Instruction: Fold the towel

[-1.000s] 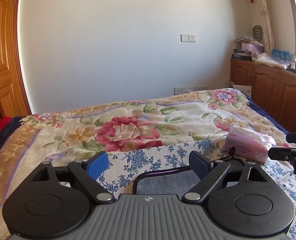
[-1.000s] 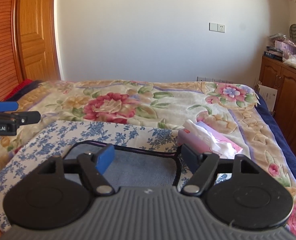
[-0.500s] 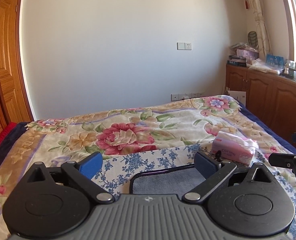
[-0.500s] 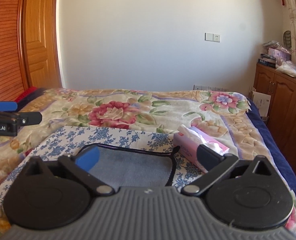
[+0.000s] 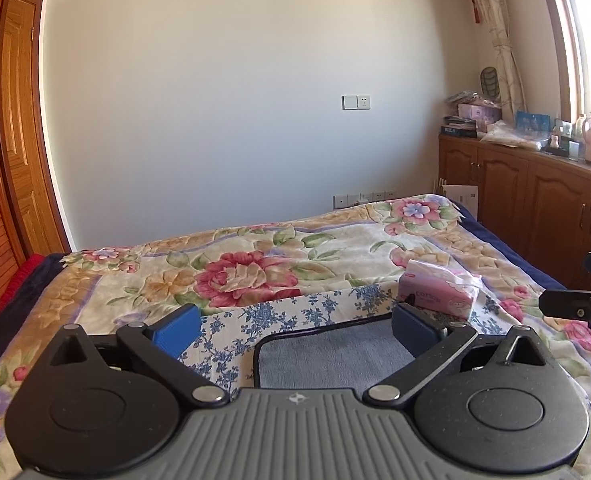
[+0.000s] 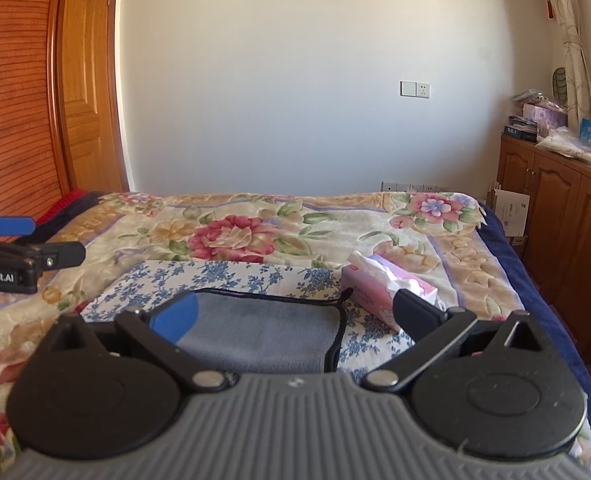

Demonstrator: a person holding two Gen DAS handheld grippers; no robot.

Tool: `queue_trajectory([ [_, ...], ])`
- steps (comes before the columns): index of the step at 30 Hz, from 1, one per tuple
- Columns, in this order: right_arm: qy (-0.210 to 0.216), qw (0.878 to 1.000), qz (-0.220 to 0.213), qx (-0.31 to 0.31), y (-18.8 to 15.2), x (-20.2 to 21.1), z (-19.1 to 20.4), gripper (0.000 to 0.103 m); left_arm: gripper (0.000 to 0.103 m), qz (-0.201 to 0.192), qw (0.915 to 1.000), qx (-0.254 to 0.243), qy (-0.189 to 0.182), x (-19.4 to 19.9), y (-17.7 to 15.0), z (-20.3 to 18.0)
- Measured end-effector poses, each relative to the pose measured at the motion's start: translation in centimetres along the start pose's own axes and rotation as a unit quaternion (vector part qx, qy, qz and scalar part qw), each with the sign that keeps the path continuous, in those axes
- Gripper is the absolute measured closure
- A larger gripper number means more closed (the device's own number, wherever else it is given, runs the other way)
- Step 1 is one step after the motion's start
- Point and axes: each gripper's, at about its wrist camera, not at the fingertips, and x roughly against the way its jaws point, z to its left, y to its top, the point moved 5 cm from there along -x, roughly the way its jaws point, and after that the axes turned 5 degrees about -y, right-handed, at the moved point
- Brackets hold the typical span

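A grey towel [image 5: 335,354] with a dark edge lies folded flat on a blue-flowered cloth [image 5: 279,314] on the bed; it also shows in the right wrist view [image 6: 263,334]. My left gripper [image 5: 295,326] is open and empty, raised above the towel's near left part. My right gripper [image 6: 295,312] is open and empty, raised above the towel's near right part. Each gripper shows at the edge of the other's view: the right gripper [image 5: 583,304] and the left gripper [image 6: 19,256].
A pink tissue pack [image 5: 439,294] lies right of the towel, also seen in the right wrist view [image 6: 387,292]. A floral blanket [image 5: 247,272] covers the bed. Wooden cabinets [image 5: 535,208] stand along the right, a wooden door [image 6: 87,108] at the left.
Both grippers have opened wider and lifted up and back from the towel. The towel stays flat on the cloth.
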Motion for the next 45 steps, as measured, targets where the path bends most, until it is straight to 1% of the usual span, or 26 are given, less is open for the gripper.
queue_trajectory([
  [8, -0.014, 1.000, -0.007, -0.002, -0.6, 2.3, -0.3, 0.000, 0.000, 0.001, 1.0000, -0.007, 0.001, 2.7, -0.9, -1.3],
  [12, -0.021, 1.000, -0.012, 0.000, -0.7, 3.2, -0.4, 0.000, 0.000, 0.000, 0.9999, -0.015, 0.007, 4.0, -1.4, -2.0],
  [19, -0.019, 1.000, -0.024, -0.004, -0.9, 5.0, -0.5, 0.000, 0.000, 0.000, 0.9999, -0.008, 0.007, 5.9, -2.3, -2.7],
  [29, -0.019, 0.999, -0.032, -0.002, -2.3, 6.4, -0.3, 0.000, 0.000, 0.005, 0.9999, 0.000, 0.010, 7.6, -3.8, -3.3],
  [38, -0.017, 0.999, -0.038, 0.007, -3.9, 7.5, 0.4, 0.000, 0.000, 0.002, 0.9996, 0.001, 0.027, 8.7, -5.8, -3.5],
  [40, -0.018, 0.999, -0.041, 0.010, -4.1, 7.6, 0.5, 0.000, 0.000, -0.006, 0.9995, 0.008, 0.029, 9.2, -6.2, -3.4],
  [42, -0.016, 0.999, -0.041, 0.007, -4.3, 7.8, 0.4, 0.000, 0.000, -0.003, 0.9994, 0.017, 0.028, 9.4, -6.4, -3.4],
  [45, -0.015, 0.999, -0.042, 0.006, -4.6, 8.0, 0.4, 0.000, 0.000, -0.011, 0.9991, 0.025, 0.032, 9.8, -6.6, -3.4],
])
